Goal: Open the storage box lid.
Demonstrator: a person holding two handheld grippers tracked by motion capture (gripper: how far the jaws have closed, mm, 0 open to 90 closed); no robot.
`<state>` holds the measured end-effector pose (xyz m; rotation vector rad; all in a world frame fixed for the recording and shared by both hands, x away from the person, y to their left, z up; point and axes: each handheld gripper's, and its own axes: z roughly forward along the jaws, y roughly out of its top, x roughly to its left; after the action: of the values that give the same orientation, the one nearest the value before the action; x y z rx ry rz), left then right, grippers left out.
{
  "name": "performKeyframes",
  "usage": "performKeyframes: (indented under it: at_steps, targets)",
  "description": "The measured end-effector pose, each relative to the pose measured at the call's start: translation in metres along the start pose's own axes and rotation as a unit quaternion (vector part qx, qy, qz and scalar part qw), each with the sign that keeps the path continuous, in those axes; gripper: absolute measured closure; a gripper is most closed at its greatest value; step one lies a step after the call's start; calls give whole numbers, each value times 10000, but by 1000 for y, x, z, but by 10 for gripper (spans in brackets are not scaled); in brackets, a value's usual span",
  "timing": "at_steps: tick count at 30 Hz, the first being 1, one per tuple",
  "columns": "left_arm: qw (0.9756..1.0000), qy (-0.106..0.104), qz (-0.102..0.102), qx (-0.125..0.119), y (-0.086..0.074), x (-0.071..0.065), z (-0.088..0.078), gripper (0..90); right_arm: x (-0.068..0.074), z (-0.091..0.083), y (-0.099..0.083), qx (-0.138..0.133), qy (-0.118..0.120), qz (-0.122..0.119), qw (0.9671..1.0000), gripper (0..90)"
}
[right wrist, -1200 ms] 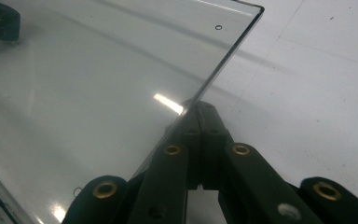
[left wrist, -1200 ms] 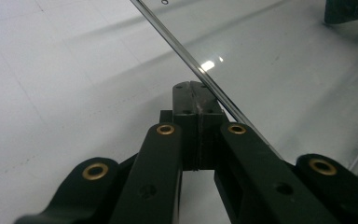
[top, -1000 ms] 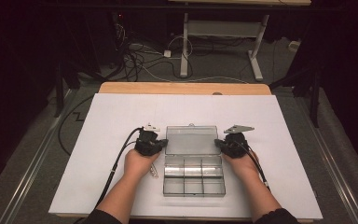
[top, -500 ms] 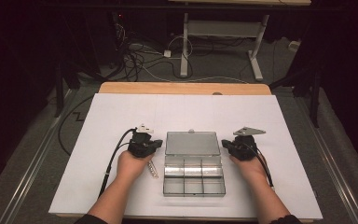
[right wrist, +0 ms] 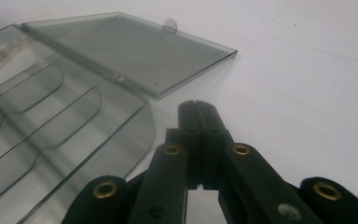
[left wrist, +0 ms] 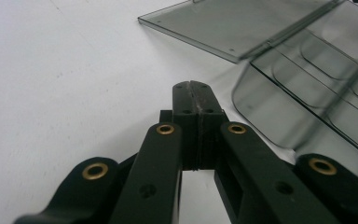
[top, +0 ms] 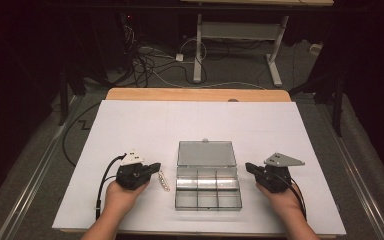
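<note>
Both our hands have drawn outward from the clear compartment box (top: 208,187) since a second ago, when the grippers sat right against its two sides; the box itself has stayed in place, and the small chain-like strip (top: 164,181) that our left hand partly covered now lies in plain sight. We hold the left gripper (top: 156,166) to the left of the box, its tips pointing toward it, with the strip lying just beside the tips, between gripper and box. We hold the right gripper (top: 248,167) to the right of the box, apart from its wall, tips pointing inward. In the left gripper view and the right gripper view alike, our jaws are pressed fully together with nothing between them. The box rests near the front middle of the white table (top: 130,125), its lid (top: 206,153) swung back and lying flat on the far side, its divided compartments open to view.
</note>
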<state>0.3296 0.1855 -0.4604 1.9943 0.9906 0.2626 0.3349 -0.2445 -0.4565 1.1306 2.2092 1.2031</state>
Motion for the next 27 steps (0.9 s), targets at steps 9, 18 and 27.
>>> performKeyframes:
  at_steps: [9,18,27]
  targets:
    - [9996,-276,31,54,-22,-18,-21,868,16,-38,-29,-5,103,-87,9999,900]
    - [9978,-413,293,425,-15,-41,11,868,16,-38,-32,-51,142,-14,9999,900]
    - [9954,-335,478,764,-16,-47,23,868,15,-39,-33,-76,159,-8,9998,900]
